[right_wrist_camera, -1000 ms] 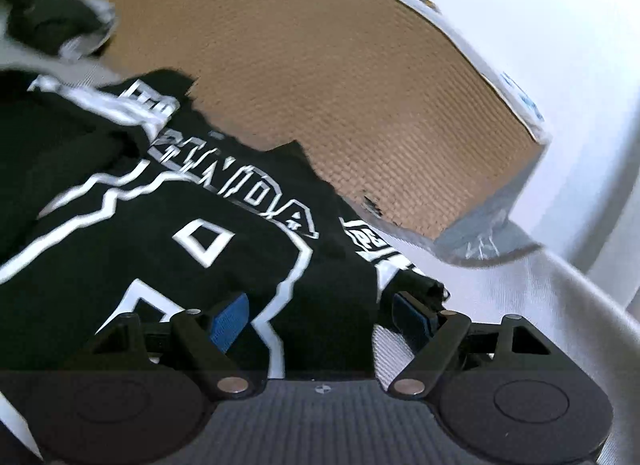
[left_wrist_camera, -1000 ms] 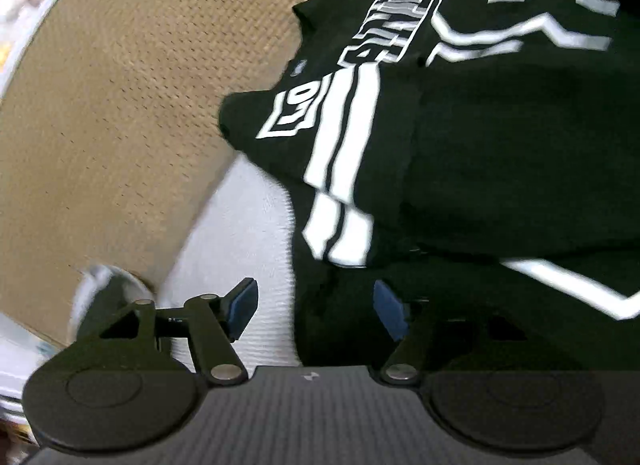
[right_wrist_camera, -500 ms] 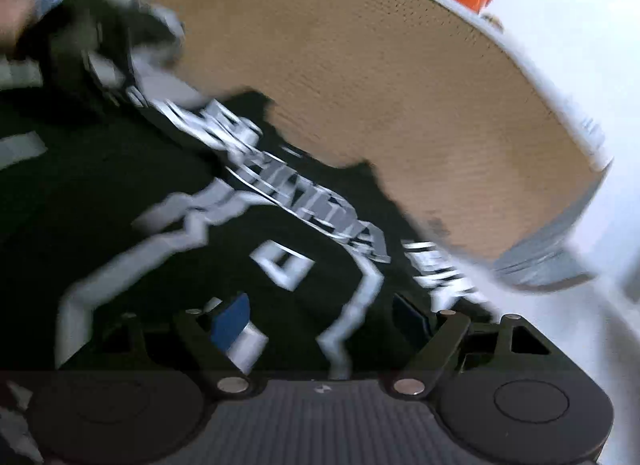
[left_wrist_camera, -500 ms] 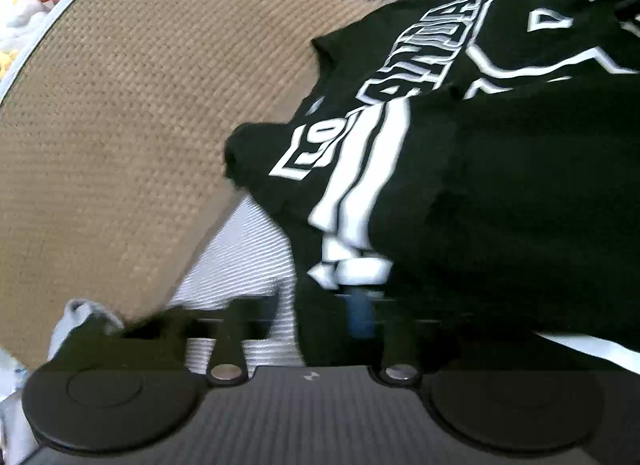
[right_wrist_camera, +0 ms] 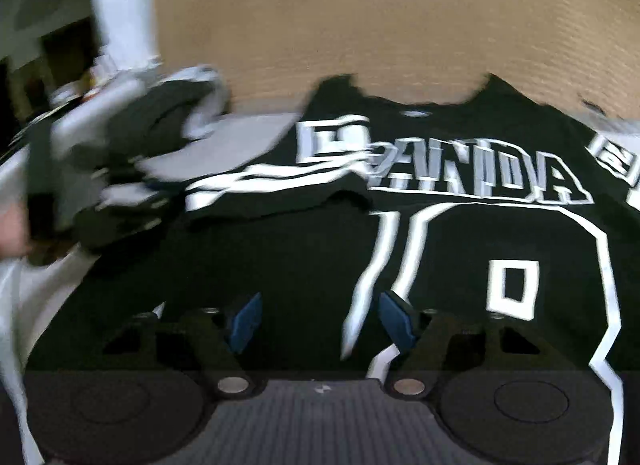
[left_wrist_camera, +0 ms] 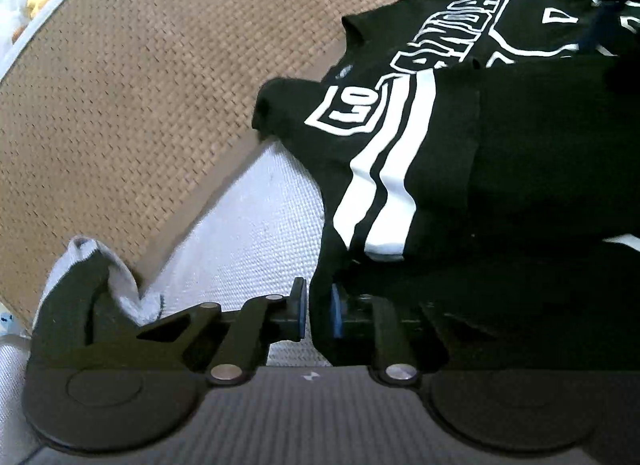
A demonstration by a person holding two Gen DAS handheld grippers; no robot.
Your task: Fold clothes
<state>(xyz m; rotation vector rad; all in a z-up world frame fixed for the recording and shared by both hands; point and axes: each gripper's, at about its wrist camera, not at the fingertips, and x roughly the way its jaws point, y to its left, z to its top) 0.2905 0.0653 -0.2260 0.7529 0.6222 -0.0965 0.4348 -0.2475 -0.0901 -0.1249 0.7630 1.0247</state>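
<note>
Woven tan mat over white ribbed cloth, carrying one garment. Left tool: blue pads nearly together, pinching the near left edge of the black jersey. Jersey: white stripes and lettering, partly folded, lying across mat and cloth. Right tool: pads wide apart, holding nothing, above the jersey's numbered panel; view blurred.

Setting: a domestic interior, probably a bedroom. Indicators: a woven straw-coloured mat spread over a white ribbed textile surface resembling bedding; a black printed jersey laid out on it; small household clutter, blurred, beyond the mat edge.
</note>
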